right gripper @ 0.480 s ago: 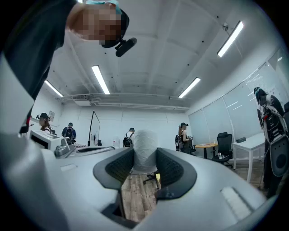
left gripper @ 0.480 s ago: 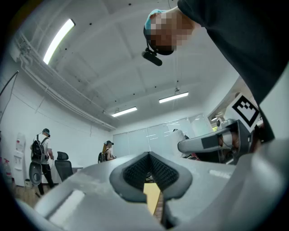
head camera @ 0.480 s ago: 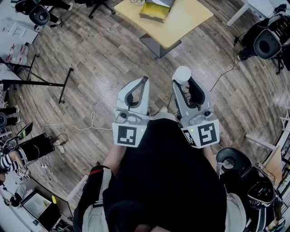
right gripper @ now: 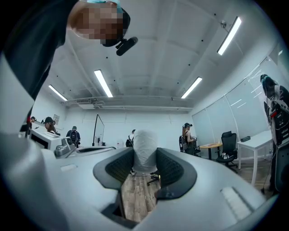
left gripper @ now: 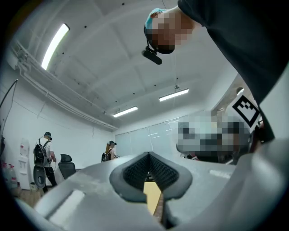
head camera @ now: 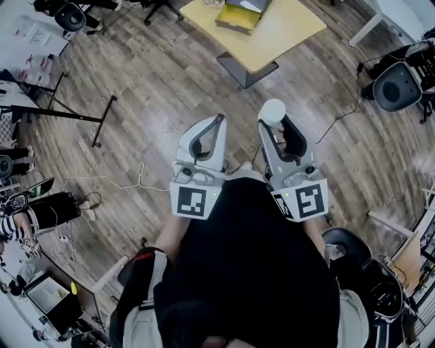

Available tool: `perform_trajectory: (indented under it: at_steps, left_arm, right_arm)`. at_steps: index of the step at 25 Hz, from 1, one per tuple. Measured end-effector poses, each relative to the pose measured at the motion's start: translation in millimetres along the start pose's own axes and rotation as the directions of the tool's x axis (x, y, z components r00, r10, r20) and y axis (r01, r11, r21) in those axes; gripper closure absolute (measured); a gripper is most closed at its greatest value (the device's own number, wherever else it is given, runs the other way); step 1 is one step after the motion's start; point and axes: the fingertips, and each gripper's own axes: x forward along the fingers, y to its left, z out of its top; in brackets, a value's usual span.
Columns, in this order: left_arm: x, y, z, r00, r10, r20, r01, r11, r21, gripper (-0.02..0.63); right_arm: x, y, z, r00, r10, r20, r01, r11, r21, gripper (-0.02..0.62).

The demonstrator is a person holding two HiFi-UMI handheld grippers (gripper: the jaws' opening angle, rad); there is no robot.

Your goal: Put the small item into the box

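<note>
Two tongs are held out ahead of the person, level and side by side above the floor (head camera: 156, 81). The left tongs (head camera: 219, 120) (left gripper: 149, 154) have their ribbed pads drawn together at the tips, with nothing between them. The right tongs (head camera: 272, 123) (right gripper: 145, 159) stand fairly wide and are clamped on the small item (head camera: 272, 111) (right gripper: 145, 146), a white round-topped piece pressed on both sides by the pads (right gripper: 118, 168).

Ahead, the yellow worktop (head camera: 279, 34) stands well apart from both tongs, its near corner pointing toward the person. The box (head camera: 239, 15) lies near the worktop's far edge, at the top of the head view. Bare wooden floor lies between the tongs and that near corner. A black stand (head camera: 68, 115) and a white cable (head camera: 115, 181) are off to the left, and an office chair (head camera: 396, 85) is off to the right.

In the right gripper view the small item stands upright, its long axis crossing the line of the jaws and its rounded end above the pads. From the head view it shows only as a round cap.
</note>
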Motion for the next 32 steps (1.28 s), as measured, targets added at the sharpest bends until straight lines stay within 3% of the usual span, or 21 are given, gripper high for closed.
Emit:
perform_trajectory:
  at_steps: [18, 32]
  left_arm:
    - [14, -3, -11, 0.999, 0.023, -0.028, -0.024, 0.999, -0.026, 0.604]
    - [70, 51, -39, 0.999, -0.022, -0.034, 0.02, 0.998, -0.061, 0.604]
  right_arm:
    - [4, -16, -11, 0.999, 0.014, -0.029, -0.013, 1.0, 0.021, 0.433]
    - [73, -37, -33, 0.996, -0.025, -0.088, 0.028, 0.999, 0.032, 0.433]
